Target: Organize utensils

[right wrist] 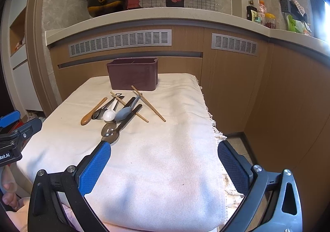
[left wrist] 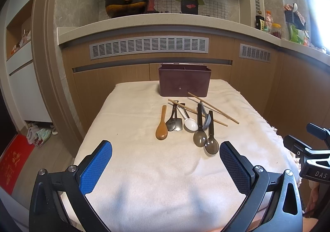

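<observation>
A bench draped in a cream woven cloth (left wrist: pixel 144 170) carries a loose cluster of utensils in front of a dark maroon rectangular plastic utensil holder (left wrist: pixel 184 80), which stands upright at the far end of the cloth. From left to right in the left wrist view lie a brown wooden spoon (left wrist: pixel 162 129), a dark grey small spatula (left wrist: pixel 174 121), a white plastic spoon (left wrist: pixel 189 121), a grey-blue spoon (left wrist: pixel 206 118) and two smoky translucent spoons with black handles (left wrist: pixel 203 138), their bowls nearest the cameras. Two wooden chopsticks (left wrist: pixel 212 107) lie slanted across the handles, the farther tip just beside the holder's base.

The left hand-held gripper (left wrist: pixel 166 155) hangs over the near part of the cloth, its blue-padded fingers spread wide with nothing between them. The right hand-held gripper (right wrist: pixel 164 154) is likewise wide apart and empty, over the cloth's right side; its left pad (right wrist: pixel 93 170) sits just in front of the nearest translucent spoon's bowl.
</observation>
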`<action>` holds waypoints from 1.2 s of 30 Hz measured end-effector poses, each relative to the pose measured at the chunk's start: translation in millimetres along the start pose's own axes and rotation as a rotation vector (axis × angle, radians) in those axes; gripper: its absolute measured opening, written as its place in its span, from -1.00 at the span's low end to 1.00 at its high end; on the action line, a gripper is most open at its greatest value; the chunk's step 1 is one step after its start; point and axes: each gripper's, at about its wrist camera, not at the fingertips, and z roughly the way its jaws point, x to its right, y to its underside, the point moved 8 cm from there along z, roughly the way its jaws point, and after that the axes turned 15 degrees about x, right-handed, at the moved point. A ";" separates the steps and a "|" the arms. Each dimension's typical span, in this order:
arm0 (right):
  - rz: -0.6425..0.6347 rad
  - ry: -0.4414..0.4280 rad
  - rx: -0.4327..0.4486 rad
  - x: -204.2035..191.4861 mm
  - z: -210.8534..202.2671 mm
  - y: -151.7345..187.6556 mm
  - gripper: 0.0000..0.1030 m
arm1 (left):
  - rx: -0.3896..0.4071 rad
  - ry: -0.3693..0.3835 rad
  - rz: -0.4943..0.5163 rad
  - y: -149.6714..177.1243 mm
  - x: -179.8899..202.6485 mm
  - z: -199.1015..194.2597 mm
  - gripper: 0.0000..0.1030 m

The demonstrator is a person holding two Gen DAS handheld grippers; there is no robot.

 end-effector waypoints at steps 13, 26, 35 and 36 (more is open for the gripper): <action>0.000 0.001 -0.001 -0.3 -0.1 -1.2 1.00 | 0.002 0.001 0.003 -1.1 1.8 1.5 1.00; 0.001 0.002 0.001 0.0 -1.8 -2.0 1.00 | 0.004 0.007 0.013 -1.5 9.4 -3.9 1.00; -0.004 0.002 0.008 -1.1 -4.8 -2.6 1.00 | 0.003 0.008 0.014 -1.8 9.8 -4.8 1.00; -0.005 0.001 0.008 -1.3 -4.5 -2.9 1.00 | 0.002 0.008 0.015 -1.7 9.9 -5.0 1.00</action>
